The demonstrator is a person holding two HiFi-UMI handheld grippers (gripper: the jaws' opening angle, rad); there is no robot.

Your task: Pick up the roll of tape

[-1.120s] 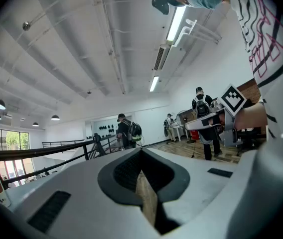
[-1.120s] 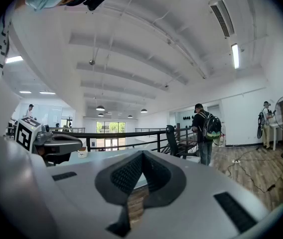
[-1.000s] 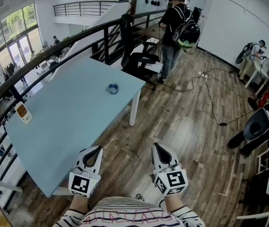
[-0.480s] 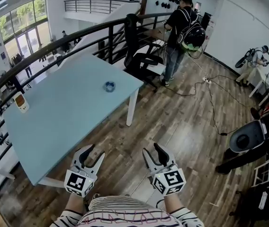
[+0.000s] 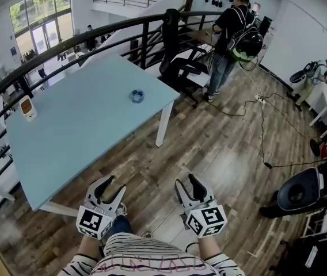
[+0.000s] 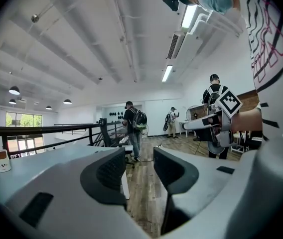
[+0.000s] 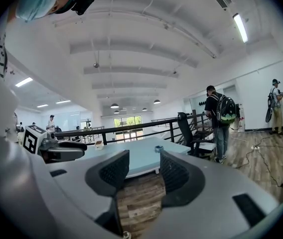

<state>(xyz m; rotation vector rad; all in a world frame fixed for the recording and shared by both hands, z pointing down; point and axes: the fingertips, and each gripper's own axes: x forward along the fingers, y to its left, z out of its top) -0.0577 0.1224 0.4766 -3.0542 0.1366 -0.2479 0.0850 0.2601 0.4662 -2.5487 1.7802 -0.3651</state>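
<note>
Tape roll [image 5: 137, 96], small, round and blue, lies flat on the pale blue rectangular worktop [image 5: 71, 131], near the worktop's far right corner, and nothing touches it.

Nearest to us, we hold the left tongs [image 5: 113, 184] over the brown wood-plank floor [image 5: 215, 148], just off the worktop's near edge. Their grey jaws are spread wide with only air between them, as the left gripper view [image 6: 140, 158] shows. The right tongs [image 5: 186, 180] hang level with them, farther out from that same edge, and are likewise spread and empty [image 7: 145, 156]. Both are well apart from the roll. In the right gripper view the roll [image 7: 158, 148] sits far beyond the gap, on the worktop.

A small white device with an orange face [image 5: 27, 108] stands at the worktop's far left edge. A black metal railing [image 5: 94, 39] curves behind the worktop. Past the worktop's far right corner stands a black office chair [image 5: 181, 68], and beyond the chair a person with a black backpack [image 5: 235, 33].
</note>
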